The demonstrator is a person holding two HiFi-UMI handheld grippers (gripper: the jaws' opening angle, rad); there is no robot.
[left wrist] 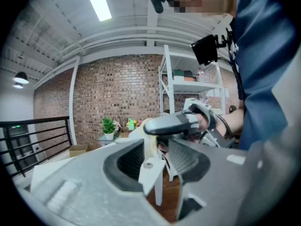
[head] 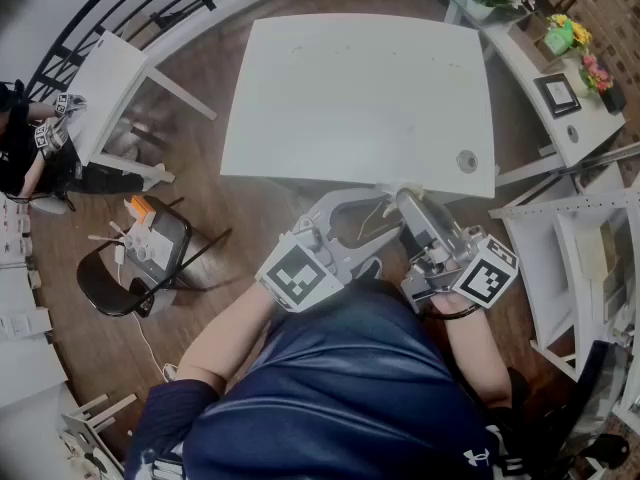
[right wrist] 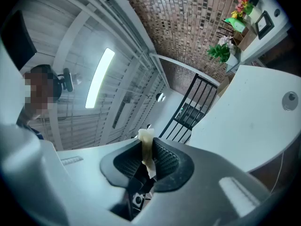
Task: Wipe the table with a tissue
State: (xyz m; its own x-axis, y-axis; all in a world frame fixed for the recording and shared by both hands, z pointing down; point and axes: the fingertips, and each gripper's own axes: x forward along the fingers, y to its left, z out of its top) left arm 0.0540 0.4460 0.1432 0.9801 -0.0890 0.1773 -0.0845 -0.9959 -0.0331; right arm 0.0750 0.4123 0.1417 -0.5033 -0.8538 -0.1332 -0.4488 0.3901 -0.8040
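**Tissue clamped in the right tool, bench not yet wiped**

The right tool is closed on a pale, crumpled tissue. The tissue is pinched upright between the jaws, with a short tuft standing proud of them. The grip appears to have been taken low on the wad so that this tuft, not the tool itself, meets the surface.

The left tool is held with its jaws apart and nothing gripped. Through the gap the right tool's tip and the tissue are seen just beyond, so the two tools are held close together, tip toward tip. The left one is judged to be free for steadying or re-seating the tissue.

In the head view both tools are carried near the body at the near edge of the white bench. The right tool's tip is at that edge; whether the tissue touches the top cannot be told. A round grommet is set in the bench near its right near corner.

Wiping is judged not yet begun. Next, the tuft needs to be lowered flat onto the top. So small a wad could be dragged out of the jaws.
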